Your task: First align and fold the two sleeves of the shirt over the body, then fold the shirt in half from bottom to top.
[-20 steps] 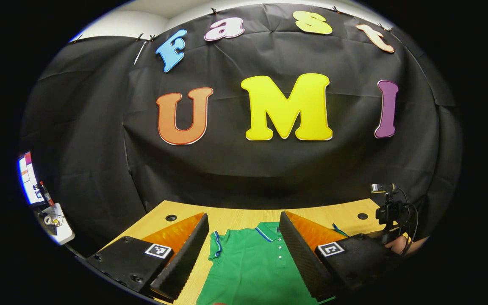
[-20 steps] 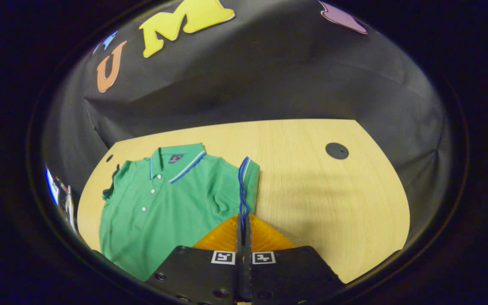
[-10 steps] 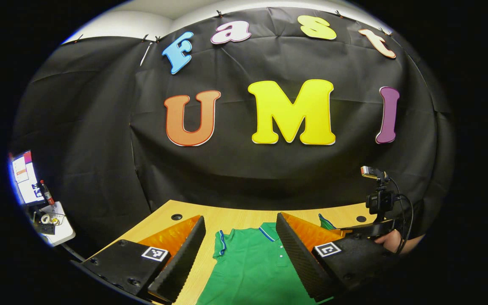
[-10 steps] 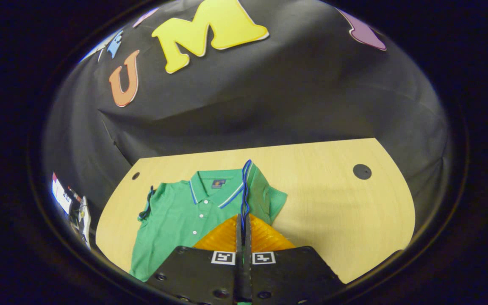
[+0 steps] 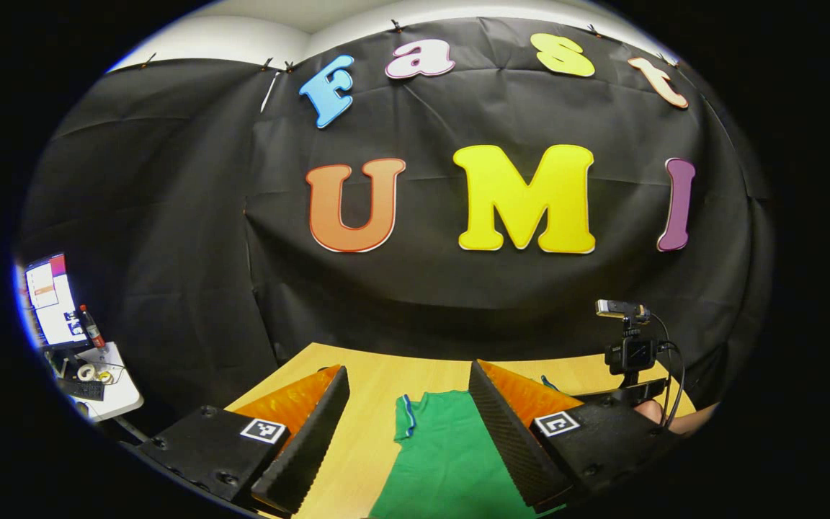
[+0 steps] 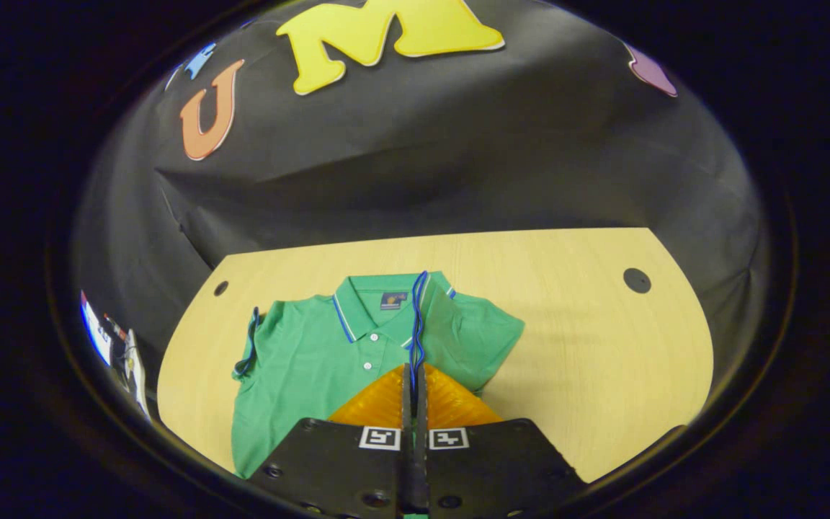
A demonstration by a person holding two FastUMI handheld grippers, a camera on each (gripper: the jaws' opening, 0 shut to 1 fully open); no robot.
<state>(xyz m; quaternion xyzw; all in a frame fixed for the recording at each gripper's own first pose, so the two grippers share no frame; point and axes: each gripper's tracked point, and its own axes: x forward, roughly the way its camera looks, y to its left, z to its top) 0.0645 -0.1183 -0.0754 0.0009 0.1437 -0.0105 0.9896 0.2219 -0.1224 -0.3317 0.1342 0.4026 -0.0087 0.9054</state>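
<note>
A green polo shirt [image 6: 314,360] with blue trim lies face up on the wooden table [image 6: 588,346], collar toward the far edge. My right gripper [image 6: 413,369] is shut on the blue-edged cuff [image 6: 417,317] of the shirt's right sleeve and holds it lifted over the chest, beside the collar. The other sleeve [image 6: 248,344] lies flat at the left. In the left gripper view my left gripper [image 5: 409,369] stands open above the table, with the shirt [image 5: 451,454] below and between its fingers, touching nothing. The right gripper [image 5: 627,393] and the hand holding it appear at the right.
Two dark round holes [image 6: 636,280] [image 6: 221,287] sit near the table's far corners. Bare wood stretches to the right of the shirt. Off the table to the left stand a lit monitor [image 5: 51,299] and a small white stand [image 5: 109,386].
My right gripper has carried the sleeve cuff leftward, from the shirt's outer edge to over the chest by the collar. The left gripper stayed open and swung a little to the left.
</note>
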